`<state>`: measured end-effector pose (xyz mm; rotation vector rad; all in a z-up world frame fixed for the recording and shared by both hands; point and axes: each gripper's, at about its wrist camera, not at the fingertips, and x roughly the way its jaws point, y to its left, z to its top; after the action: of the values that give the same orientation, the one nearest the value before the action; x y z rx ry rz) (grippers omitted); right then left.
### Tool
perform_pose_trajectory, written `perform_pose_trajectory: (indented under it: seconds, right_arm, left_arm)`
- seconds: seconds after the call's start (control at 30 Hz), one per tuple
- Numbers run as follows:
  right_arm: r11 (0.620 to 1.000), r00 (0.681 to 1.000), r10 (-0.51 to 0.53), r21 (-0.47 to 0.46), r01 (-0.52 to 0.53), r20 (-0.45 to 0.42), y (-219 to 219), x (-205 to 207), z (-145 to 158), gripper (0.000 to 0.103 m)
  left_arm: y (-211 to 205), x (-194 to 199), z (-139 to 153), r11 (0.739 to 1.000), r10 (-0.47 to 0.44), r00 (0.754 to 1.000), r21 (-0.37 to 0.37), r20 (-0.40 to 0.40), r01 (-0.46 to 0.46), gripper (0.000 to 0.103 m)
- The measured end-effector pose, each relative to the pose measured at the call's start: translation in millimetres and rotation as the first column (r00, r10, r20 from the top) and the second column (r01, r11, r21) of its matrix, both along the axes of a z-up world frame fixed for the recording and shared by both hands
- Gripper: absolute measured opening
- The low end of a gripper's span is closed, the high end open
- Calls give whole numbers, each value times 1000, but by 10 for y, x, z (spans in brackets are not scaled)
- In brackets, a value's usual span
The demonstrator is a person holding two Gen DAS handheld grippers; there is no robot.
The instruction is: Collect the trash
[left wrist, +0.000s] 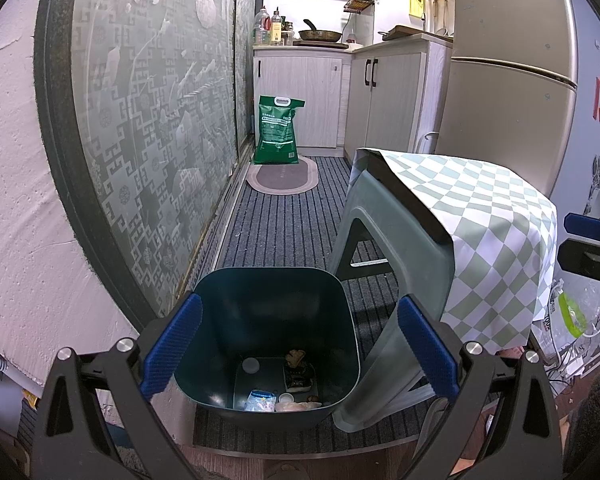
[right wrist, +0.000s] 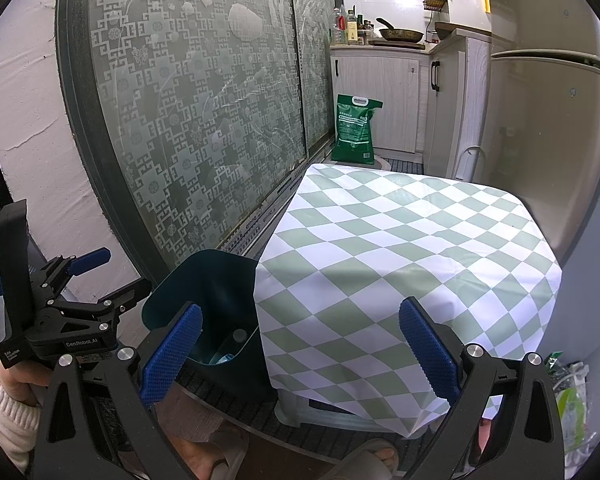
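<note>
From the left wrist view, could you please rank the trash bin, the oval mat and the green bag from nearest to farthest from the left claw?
1. Trash bin: directly beneath the left claw.
2. Oval mat: farther along the floor.
3. Green bag: standing behind the mat, against the cabinets.

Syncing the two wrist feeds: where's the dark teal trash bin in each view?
Left wrist: trash bin sits bottom centre, framed between the left gripper fingers, with scraps visible on its floor.
Right wrist: trash bin is lower left, only partly visible, its right side hidden behind the checkered cloth.
Shared landmark: green bag standing on the floor by the far cabinets.
</note>
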<state>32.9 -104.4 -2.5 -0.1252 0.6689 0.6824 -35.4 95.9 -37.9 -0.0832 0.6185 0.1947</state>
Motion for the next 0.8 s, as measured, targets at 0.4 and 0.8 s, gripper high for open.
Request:
perform_pose_trajectory:
  seconds: [0.4,0.8]
  right_arm:
    - [1000,1000,0,0,0,0,-9,3,-2,99]
    - [1000,1000,0,-1,0,1,-8,3,-4,99]
  left_arm:
    - [-6,-1,1,1000,1,1000,0,0,-1,100]
    - [-40,11,47,1000,-10,1000,-2,5,10,100]
